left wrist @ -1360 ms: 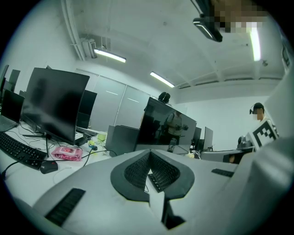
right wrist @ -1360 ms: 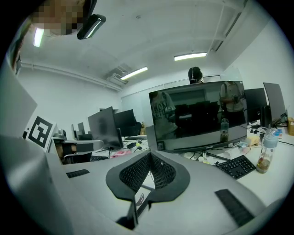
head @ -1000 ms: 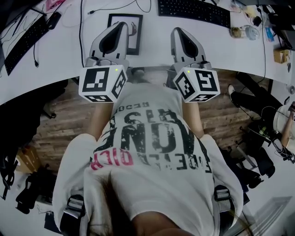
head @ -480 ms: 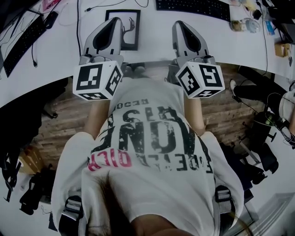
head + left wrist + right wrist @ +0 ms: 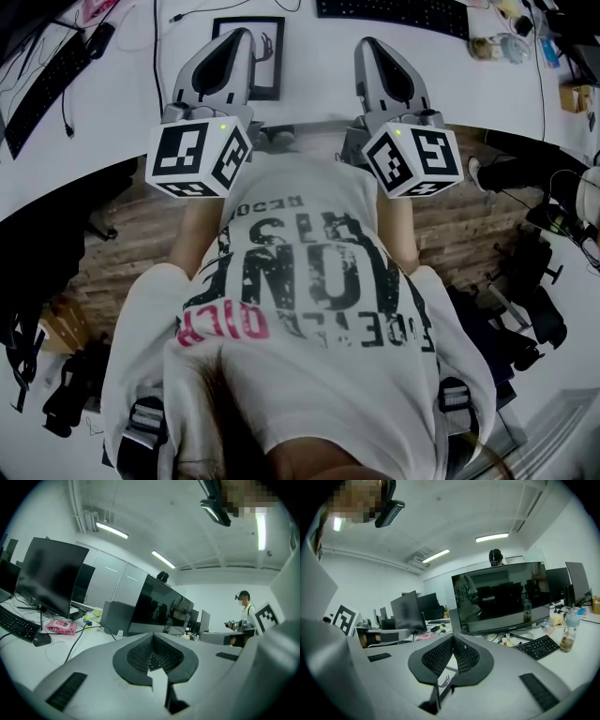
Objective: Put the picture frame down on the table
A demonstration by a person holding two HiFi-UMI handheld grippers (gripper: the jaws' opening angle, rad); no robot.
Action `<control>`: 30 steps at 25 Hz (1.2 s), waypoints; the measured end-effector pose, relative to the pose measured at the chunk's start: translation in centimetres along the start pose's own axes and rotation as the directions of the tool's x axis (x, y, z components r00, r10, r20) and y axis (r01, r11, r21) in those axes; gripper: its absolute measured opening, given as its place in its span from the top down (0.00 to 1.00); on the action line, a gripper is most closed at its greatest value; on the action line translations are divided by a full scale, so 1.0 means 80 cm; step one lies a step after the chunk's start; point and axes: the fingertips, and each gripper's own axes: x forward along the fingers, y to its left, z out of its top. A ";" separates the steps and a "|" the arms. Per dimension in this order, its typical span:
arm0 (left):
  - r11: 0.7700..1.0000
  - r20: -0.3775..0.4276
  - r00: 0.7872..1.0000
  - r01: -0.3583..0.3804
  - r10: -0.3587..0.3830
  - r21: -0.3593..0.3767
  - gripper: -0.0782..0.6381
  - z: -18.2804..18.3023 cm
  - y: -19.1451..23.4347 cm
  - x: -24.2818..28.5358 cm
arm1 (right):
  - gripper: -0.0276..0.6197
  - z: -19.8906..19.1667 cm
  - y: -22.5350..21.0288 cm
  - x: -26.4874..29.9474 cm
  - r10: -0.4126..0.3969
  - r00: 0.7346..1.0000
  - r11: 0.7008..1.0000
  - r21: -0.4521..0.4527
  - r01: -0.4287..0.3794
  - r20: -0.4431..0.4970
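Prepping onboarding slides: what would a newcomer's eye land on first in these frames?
First, the bold black-and-white marker cubes mid-picture in the head view, above the person's printed white T-shirt. Beyond them the left gripper and right gripper are both shut and empty over the white table, where the black picture frame lies flat, partly hidden by the left one.

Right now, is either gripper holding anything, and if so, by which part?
Nothing is held. The left gripper and the right gripper are both shut with nothing between their jaws. The picture frame lies flat on the table.
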 end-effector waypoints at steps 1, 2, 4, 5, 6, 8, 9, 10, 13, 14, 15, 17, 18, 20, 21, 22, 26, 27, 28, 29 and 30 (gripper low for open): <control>1.000 -0.001 1.000 0.001 -0.001 -0.003 0.89 -0.001 0.000 0.001 | 0.96 0.000 -0.001 0.000 -0.003 1.000 1.000 0.000 0.003 0.000; 1.000 -0.002 1.000 0.002 -0.002 -0.005 0.89 -0.001 0.001 0.002 | 0.96 0.000 -0.003 0.000 -0.007 1.000 1.000 0.000 0.007 0.001; 1.000 -0.004 1.000 0.000 0.000 -0.007 0.89 -0.002 0.002 0.004 | 0.96 0.001 -0.006 0.000 -0.012 1.000 1.000 0.001 0.012 0.001; 1.000 -0.005 1.000 -0.001 0.001 -0.008 0.89 -0.002 0.003 0.004 | 0.96 0.001 -0.007 0.000 -0.013 1.000 1.000 0.001 0.013 0.001; 1.000 -0.006 1.000 -0.003 0.003 -0.008 0.89 -0.003 0.004 0.004 | 0.96 0.000 -0.007 0.000 -0.014 1.000 1.000 0.000 0.014 0.000; 1.000 -0.009 1.000 -0.006 0.006 -0.009 0.89 -0.003 0.006 0.005 | 0.96 0.000 -0.007 0.001 -0.014 1.000 1.000 0.000 0.014 -0.002; 1.000 -0.010 1.000 -0.007 0.007 -0.010 0.89 -0.004 0.007 0.005 | 0.96 -0.001 -0.007 0.001 -0.015 1.000 1.000 0.000 0.015 -0.004; 1.000 -0.011 1.000 -0.007 0.007 -0.012 0.89 -0.004 0.007 0.005 | 0.96 -0.001 -0.008 0.001 -0.016 1.000 1.000 0.001 0.016 -0.006; 1.000 -0.010 1.000 -0.008 0.008 -0.018 0.89 -0.003 0.008 0.005 | 0.96 -0.001 -0.009 0.001 -0.018 1.000 1.000 0.004 0.018 -0.008; 1.000 -0.009 1.000 -0.009 0.008 -0.018 0.89 -0.003 0.009 0.005 | 0.96 -0.001 -0.009 0.002 -0.018 1.000 1.000 0.004 0.018 -0.007; 1.000 -0.008 1.000 -0.009 0.009 -0.017 0.89 -0.003 0.009 0.005 | 0.96 -0.001 -0.009 0.002 -0.018 1.000 1.000 0.004 0.018 -0.006; 1.000 -0.008 1.000 -0.009 0.009 -0.017 0.89 -0.003 0.009 0.005 | 0.96 -0.001 -0.008 0.002 -0.018 1.000 1.000 0.003 0.018 -0.005; 1.000 -0.008 1.000 -0.009 0.009 -0.017 0.89 -0.003 0.009 0.005 | 0.96 -0.001 -0.008 0.002 -0.018 1.000 1.000 0.002 0.018 -0.005; 1.000 -0.007 1.000 -0.009 0.009 -0.018 0.89 -0.004 0.009 0.006 | 0.96 0.000 -0.008 0.002 -0.017 1.000 1.000 -0.001 0.017 -0.005; 1.000 -0.006 1.000 -0.009 0.009 -0.018 0.89 -0.003 0.009 0.006 | 0.96 0.000 -0.009 0.003 -0.017 1.000 1.000 -0.002 0.017 -0.004; 1.000 -0.006 1.000 -0.009 0.009 -0.018 0.89 -0.003 0.009 0.007 | 0.96 0.001 -0.009 0.003 -0.016 1.000 1.000 -0.004 0.016 -0.004; 1.000 -0.006 1.000 -0.011 0.011 -0.018 0.89 -0.003 0.008 0.008 | 0.96 0.002 -0.011 0.003 -0.018 1.000 1.000 -0.003 0.018 -0.003; 1.000 -0.007 1.000 -0.012 0.011 -0.018 0.89 -0.003 0.008 0.008 | 0.96 0.003 -0.011 0.003 -0.017 1.000 1.000 -0.003 0.017 -0.003; 1.000 -0.007 1.000 -0.012 0.012 -0.019 0.89 -0.003 0.008 0.008 | 0.96 0.002 -0.011 0.004 -0.016 1.000 1.000 -0.002 0.016 -0.004; 1.000 -0.008 1.000 -0.012 0.012 -0.020 0.89 -0.003 0.008 0.008 | 0.96 0.002 -0.011 0.004 -0.015 1.000 1.000 -0.002 0.015 -0.004; 1.000 -0.010 1.000 -0.012 0.012 -0.022 0.89 -0.004 0.009 0.009 | 0.96 0.002 -0.010 0.004 -0.015 1.000 1.000 -0.002 0.015 -0.005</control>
